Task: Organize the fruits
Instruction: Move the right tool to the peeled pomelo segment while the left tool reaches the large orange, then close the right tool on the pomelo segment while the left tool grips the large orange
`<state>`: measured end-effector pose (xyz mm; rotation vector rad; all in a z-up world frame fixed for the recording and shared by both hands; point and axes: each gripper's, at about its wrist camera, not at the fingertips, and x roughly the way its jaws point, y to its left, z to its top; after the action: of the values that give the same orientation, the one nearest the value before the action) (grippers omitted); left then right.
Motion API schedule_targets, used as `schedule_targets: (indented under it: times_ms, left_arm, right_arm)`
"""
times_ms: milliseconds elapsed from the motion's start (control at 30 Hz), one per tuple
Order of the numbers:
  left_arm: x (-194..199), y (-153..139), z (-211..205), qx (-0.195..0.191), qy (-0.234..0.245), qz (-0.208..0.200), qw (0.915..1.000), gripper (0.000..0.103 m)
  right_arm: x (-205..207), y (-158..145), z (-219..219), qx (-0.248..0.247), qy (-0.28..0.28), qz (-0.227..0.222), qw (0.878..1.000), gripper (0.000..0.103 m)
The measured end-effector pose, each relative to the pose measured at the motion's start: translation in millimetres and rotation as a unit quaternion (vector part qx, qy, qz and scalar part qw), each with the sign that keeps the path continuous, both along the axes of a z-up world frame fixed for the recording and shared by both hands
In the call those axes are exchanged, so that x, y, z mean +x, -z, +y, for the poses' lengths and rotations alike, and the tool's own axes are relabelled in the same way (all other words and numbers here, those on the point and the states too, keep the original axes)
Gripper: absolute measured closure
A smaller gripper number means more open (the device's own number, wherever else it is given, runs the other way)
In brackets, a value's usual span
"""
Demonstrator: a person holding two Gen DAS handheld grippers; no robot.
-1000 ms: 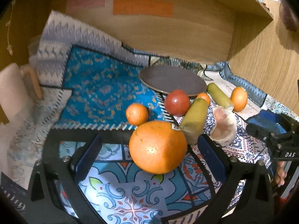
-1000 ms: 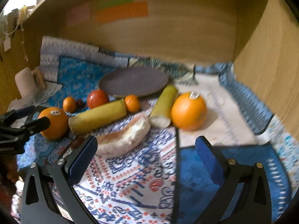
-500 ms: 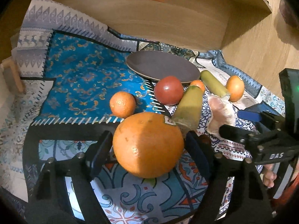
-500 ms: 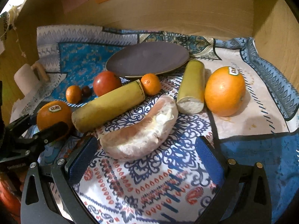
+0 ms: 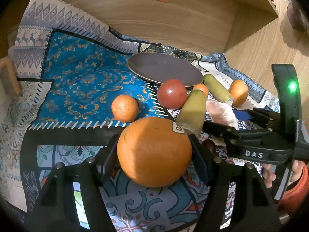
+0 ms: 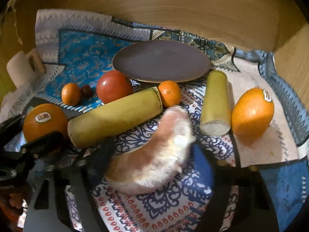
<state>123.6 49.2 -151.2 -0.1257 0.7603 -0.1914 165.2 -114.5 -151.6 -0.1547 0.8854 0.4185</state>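
Observation:
My left gripper [image 5: 153, 162] is shut on a large orange [image 5: 154, 151] with a sticker, down on the patterned cloth; it also shows in the right wrist view [image 6: 45, 121]. My right gripper [image 6: 150, 160] has closed around a pale pink pomelo wedge [image 6: 154, 158]; the frame is blurred there. Behind lie a long yellow-green cane piece [image 6: 115, 118], a shorter one [image 6: 216, 102], a tomato [image 6: 114, 89], two small tangerines [image 6: 170, 93] [image 6: 70, 93], a second large orange [image 6: 253, 114] and an empty dark plate [image 6: 160, 63].
Wooden walls [image 5: 173, 25] close in the back and right side. A white roll [image 6: 21, 67] on a wooden holder stands at the far left. A small dark fruit [image 6: 86, 90] lies by the left tangerine. The patterned cloth [image 5: 77, 77] covers the surface.
Both grippers moved forward and down. The left jaws closed onto the large orange. The right jaws narrowed around the pomelo wedge.

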Motion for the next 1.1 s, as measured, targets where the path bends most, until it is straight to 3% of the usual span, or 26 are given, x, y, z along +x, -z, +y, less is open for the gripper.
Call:
schedule_targets:
  times_ms: [133, 167, 267, 500, 867, 1100]
  left_arm:
    - [-4.3, -1.9, -0.6, 0.010, -0.005, -0.008, 0.9999, 0.034]
    - [-5.6, -2.4, -1.0, 0.014, -0.005, -0.011, 0.9998, 0.034]
    - [-8.1, -3.7, -2.3, 0.016, -0.002, -0.013, 0.9998, 0.034]
    - [-11.6, -8.7, 0.5, 0.017, -0.008, -0.020, 0.9996, 0.034]
    - [-17.1, -11.2, 6.2, 0.025, -0.017, -0.023, 0.9993, 0.034]
    - [-22.7, -12.7, 9.0, 0.024, -0.022, -0.024, 0.9992, 0.034]
  right_arm:
    - [2.4, -4.6, -13.0, 0.018, 0.006, 0.007, 1.000, 0.057]
    - [3.2, -7.6, -18.3, 0.025, 0.011, 0.008, 1.000, 0.065]
    - [2.2, -12.7, -26.3, 0.041, 0.011, 0.016, 0.999, 0.071]
    - [-7.1, -23.0, -17.5, 0.045, 0.000, -0.003, 0.999, 0.075]
    - [-22.3, -39.5, 15.3, 0.018, -0.040, -0.071, 0.997, 0.072]
    - [-25.4, -42.4, 41.8, 0.029, -0.083, -0.079, 0.993, 0.072]
